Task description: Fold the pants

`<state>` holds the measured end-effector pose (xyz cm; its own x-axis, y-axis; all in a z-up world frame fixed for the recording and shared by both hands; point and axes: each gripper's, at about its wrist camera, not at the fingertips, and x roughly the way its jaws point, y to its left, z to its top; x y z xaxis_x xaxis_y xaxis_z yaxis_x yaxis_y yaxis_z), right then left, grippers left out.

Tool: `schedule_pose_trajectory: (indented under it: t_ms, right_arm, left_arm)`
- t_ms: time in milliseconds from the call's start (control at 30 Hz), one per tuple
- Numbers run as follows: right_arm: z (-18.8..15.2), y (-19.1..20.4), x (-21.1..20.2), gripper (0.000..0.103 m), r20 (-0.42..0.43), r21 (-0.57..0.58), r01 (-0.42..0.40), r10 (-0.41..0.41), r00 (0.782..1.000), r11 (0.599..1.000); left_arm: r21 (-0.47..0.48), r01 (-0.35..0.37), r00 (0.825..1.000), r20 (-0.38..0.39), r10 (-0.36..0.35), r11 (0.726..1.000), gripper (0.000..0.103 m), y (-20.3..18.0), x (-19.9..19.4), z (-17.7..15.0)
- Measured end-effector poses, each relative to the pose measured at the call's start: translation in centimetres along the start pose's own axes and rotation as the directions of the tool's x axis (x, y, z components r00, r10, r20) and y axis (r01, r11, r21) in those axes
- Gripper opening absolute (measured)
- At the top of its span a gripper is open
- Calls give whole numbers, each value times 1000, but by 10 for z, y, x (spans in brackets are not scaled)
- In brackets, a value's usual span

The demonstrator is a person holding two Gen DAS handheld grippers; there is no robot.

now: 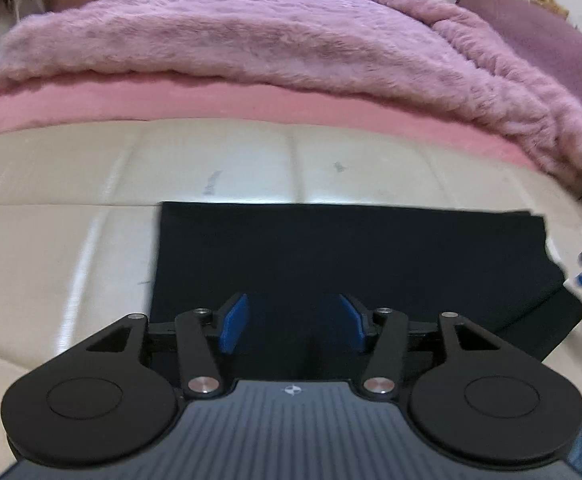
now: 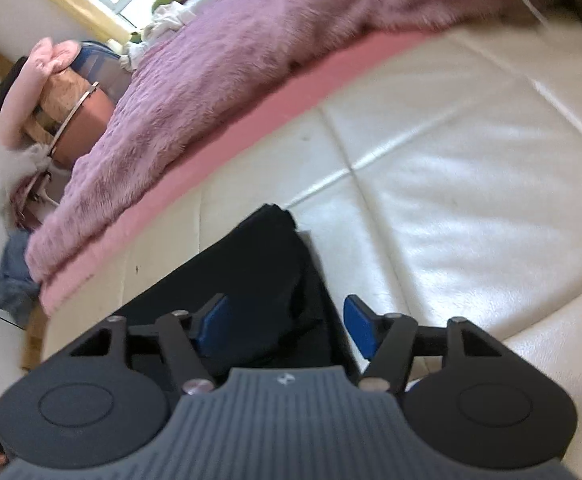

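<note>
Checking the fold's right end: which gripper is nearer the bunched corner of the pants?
Right. The right gripper straddles the bunched corner, jaws open. The left gripper hovers over the flat middle of the pants, open too.

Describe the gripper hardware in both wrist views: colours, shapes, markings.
Both match. The left gripper and right gripper each have blue pads on black fingers, black link bars with silver pivot pins, two round black discs with an inset circle, and a grey ribbed body carrying a small white logo. No cables or sleeves are visible.
</note>
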<state>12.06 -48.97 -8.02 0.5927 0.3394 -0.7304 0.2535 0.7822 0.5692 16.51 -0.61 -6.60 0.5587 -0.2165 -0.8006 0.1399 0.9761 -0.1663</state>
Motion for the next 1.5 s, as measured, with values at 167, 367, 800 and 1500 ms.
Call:
schedule_pose_trajectory:
  t_ms: [167,367,800,1500]
  right_arm:
    - [9,-16,25,59,-98,22,-61,63,993,998]
    - [16,-34,52,57,-152,103,-147,161,975,984]
    - [26,-55,85,14,-199,206,-255,295,934,945]
    - [65,76,0,6,-151,-17,-203,198,968,979]
  left_arm:
    - [-39,36,999,18,-35,999,67,-14,17,12]
    - [-64,89,995,-44,-92,994,57,-22,37,19]
    - [-8,101,989,-108,-101,995,27,-33,70,21]
    - [246,124,990,-102,-101,961,24,-95,131,67]
